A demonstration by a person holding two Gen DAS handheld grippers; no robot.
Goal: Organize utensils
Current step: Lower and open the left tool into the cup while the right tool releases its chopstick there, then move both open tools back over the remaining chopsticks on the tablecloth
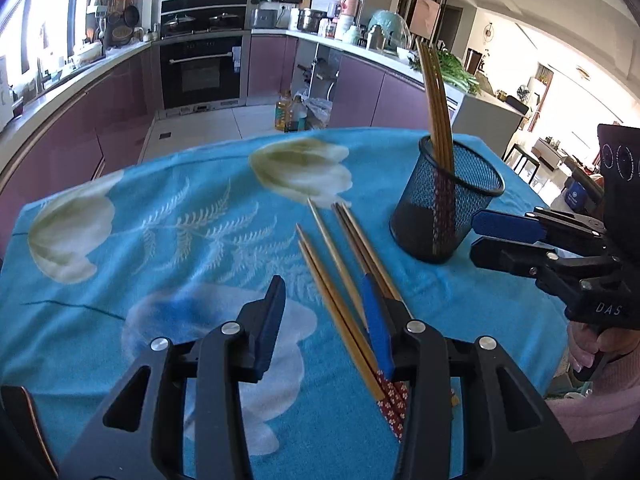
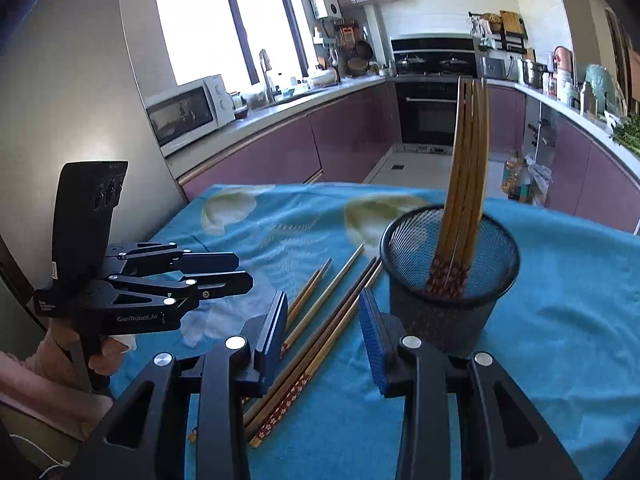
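Desk (image 1: 192,216), blue floral cloth; task part done

Left gripper (image 1: 324,320): fingers partly apart, holding nothing, poised over the loose chopsticks

Loose chopsticks (image 1: 340,264): about five flat on the cloth, between the grippers and just beside the cup; still to be put away

Mesh cup (image 1: 448,204): black, upright; holds a bundle of chopsticks (image 1: 436,92) standing on end, already sorted

Right gripper (image 2: 324,340): fingers partly apart, empty, near the cup

You are reading "DAS" on the right gripper (image 1: 476,236) body, and "GenRobot.AI" on the left gripper (image 2: 244,272) body.
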